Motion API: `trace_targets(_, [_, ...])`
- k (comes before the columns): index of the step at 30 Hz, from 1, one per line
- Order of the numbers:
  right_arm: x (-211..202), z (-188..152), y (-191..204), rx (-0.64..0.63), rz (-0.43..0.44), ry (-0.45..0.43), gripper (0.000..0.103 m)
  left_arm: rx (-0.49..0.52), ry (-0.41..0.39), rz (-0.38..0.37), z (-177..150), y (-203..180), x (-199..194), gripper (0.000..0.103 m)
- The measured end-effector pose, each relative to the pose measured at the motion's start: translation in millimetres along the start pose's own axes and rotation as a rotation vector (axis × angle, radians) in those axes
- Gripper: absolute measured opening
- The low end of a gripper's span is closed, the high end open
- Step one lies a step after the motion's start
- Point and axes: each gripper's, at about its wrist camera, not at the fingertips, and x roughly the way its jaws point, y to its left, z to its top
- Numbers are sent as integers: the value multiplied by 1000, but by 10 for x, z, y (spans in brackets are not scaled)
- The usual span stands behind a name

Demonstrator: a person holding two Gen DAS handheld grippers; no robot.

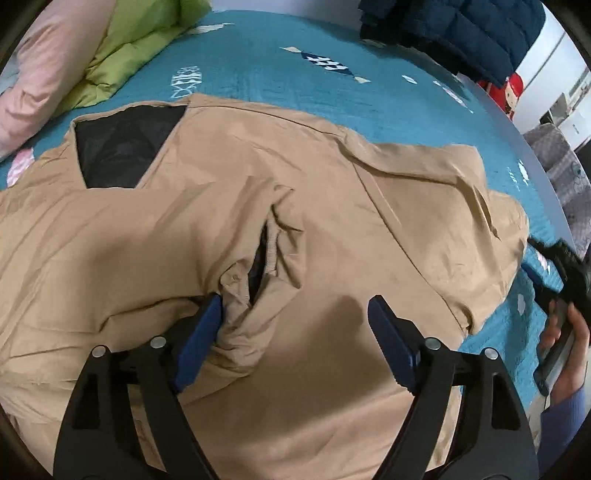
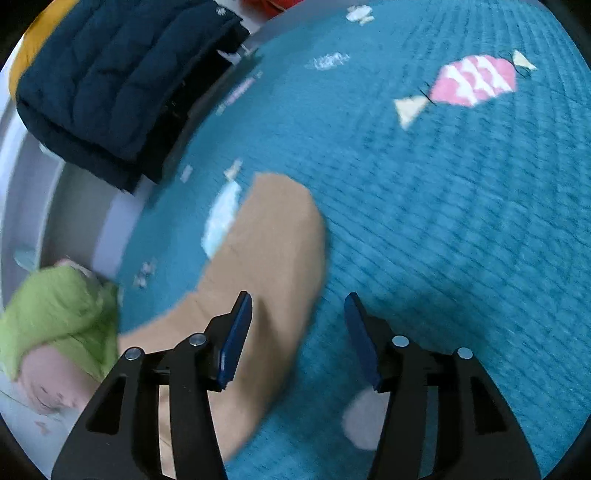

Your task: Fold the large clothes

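Lying on teal bedspread (image 1: pixel 258 55), tan jacket (image 1: pixel 332 229), no legible txt

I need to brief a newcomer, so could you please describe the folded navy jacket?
Start from the teal bedspread. At its far edge lies the navy jacket, quilted and folded, unlike the tan jacket spread flat.
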Motion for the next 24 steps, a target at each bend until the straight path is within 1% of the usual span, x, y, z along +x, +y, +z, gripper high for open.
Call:
trace_targets(1, [85,13,-3,16,-1,33,51,5,11,-14,-9,-18,23,81])
trace_targets(2, [180,35,-27,47,5,70,51,15,26,-9,-16,-39,57,83])
trace_targets(3, [253,43,-58,70,18,78,49,38,49,18,-22,-73,118,83])
trace_targets(4, [244,31,-64,66,34,65,39,65,61,42,-31,-106,167,84])
trace_targets(5, [264,37,-42,53,53,72,16,81,65,53,-33,-125,185,84])
trace_targets(6, [250,40,-4,44,55,72,14,98,65,64,-39,-143,189,84])
trace_targets(7, [199,34,51,25,49,50,12,103,55,66,-34,-147,156,84])
trace_targets(8, [110,18,152,-9,45,17,10,98,28,63,-33,-140,95,84])
trace_targets(9, [-13,5,311,-52,43,-17,9,83,-22,44,-35,-114,-22,84])
trace_targets(10, [-91,-4,420,-83,55,-31,9,69,-70,9,-42,-85,-163,84])
trace_targets(12, [-337,-104,884,-210,102,-90,8,52,-143,-28,-80,-21,-408,85])
trace_targets(13, [-434,-166,1059,-257,121,-106,8,44,-170,-30,-105,42,-527,85])
trace_targets(14, [-562,-264,1321,-321,153,-125,8,33,-181,-22,-119,96,-602,85])
trace_targets(15, [-669,-381,1584,-386,184,-139,8,3,-196,-9,-158,240,-723,85])
trace_targets(16, [-728,-473,1761,-427,198,-143,8,-16,-207,5,-172,330,-788,85])
trace_targets(17, [-775,-617,2042,-469,232,-136,8,-36,-221,36,-198,443,-877,85])
trace_targets(18, [-801,-700,2169,-484,258,-128,8,-56,-238,101,-244,591,-973,85])
trace_targets(19, [-830,-860,2389,-515,300,-108,8,-70,-252,166,-283,719,-1047,85])
trace_targets(21, [-865,-1234,2796,-590,359,-78,8,-93,-259,277,-354,1002,-1172,85])
trace_targets(22, [-866,-1424,2951,-621,386,-60,8,-116,-260,319,-402,1162,-1242,85])
trace_targets(24, [-832,-1832,3212,-662,437,0,8,-161,-259,344,-514,1421,-1358,85])
